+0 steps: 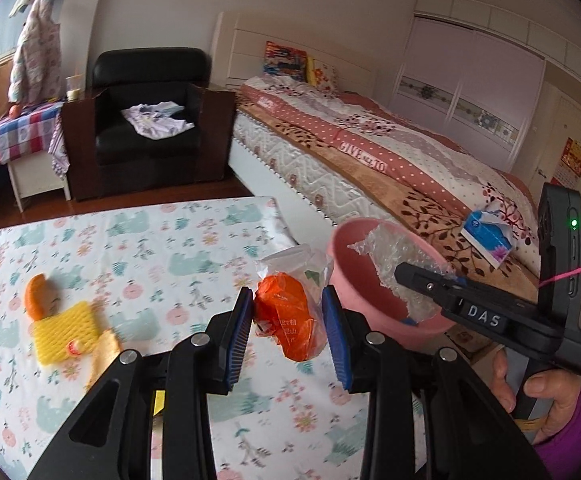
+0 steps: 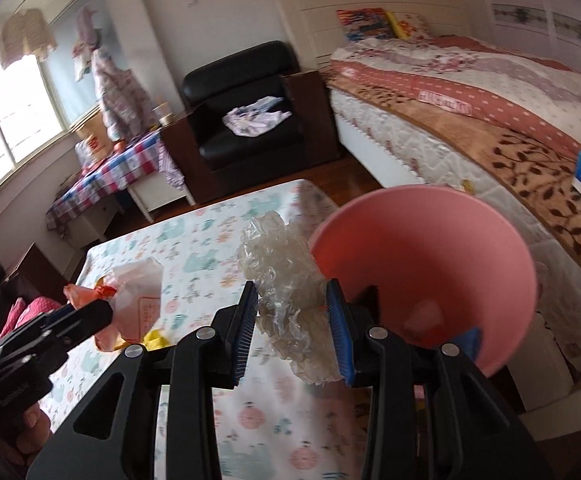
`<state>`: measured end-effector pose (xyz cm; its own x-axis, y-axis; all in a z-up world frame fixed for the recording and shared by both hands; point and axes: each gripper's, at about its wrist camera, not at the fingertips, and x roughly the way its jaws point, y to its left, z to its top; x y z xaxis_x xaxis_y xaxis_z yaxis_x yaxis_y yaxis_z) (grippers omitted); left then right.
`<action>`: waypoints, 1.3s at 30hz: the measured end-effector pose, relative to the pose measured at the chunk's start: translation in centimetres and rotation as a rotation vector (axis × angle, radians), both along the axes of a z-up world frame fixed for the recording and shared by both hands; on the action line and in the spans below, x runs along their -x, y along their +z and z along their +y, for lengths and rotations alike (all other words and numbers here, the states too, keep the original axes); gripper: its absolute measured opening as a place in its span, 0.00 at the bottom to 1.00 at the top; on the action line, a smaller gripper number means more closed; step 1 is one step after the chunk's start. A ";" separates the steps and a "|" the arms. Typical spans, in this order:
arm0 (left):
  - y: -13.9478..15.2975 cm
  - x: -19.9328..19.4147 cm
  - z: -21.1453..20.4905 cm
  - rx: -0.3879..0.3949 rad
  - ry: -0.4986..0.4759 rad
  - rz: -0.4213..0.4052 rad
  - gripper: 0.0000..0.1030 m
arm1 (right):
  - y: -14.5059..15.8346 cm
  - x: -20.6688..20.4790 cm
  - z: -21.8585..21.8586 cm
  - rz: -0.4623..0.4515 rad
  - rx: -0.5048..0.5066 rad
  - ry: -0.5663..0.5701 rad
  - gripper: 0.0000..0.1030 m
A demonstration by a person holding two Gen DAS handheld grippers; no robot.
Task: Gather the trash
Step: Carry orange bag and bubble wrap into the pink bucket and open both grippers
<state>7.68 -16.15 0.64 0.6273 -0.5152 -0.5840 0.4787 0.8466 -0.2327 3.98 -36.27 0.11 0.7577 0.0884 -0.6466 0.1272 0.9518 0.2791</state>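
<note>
The pink basin [image 2: 430, 264] hangs off the surface's [image 1: 138, 240] bed-side edge. The right tongs [image 2: 292, 332], clamped on clear bubble wrap [image 2: 286, 296], sit at its rim, nearer. The left tongs [image 1: 286, 332], clamped on an orange bag [image 1: 290, 320], lie just surface-side. Only the left view shows yellow foam netting [image 1: 64, 330] farther along.

black armchair [image 1: 146, 120], bed [image 1: 370, 136] (quilted), window [image 2: 6, 120]
</note>
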 end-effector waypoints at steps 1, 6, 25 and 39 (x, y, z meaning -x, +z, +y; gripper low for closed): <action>0.1 -0.1 -0.8 0.001 -0.013 -0.003 0.34 | -0.1 0.1 -0.6 0.001 -0.002 -0.015 0.35; 0.4 -0.4 -4.1 -0.003 -0.069 -0.019 0.34 | -0.6 0.7 -3.0 0.003 0.000 -0.075 0.35; -3.0 -2.3 -13.8 -0.064 -0.210 0.040 0.35 | -2.9 0.8 -8.5 0.055 -0.010 -0.202 0.35; -3.9 -2.7 -14.7 -0.070 -0.210 0.053 0.50 | -3.6 0.3 -8.8 0.064 0.004 -0.202 0.36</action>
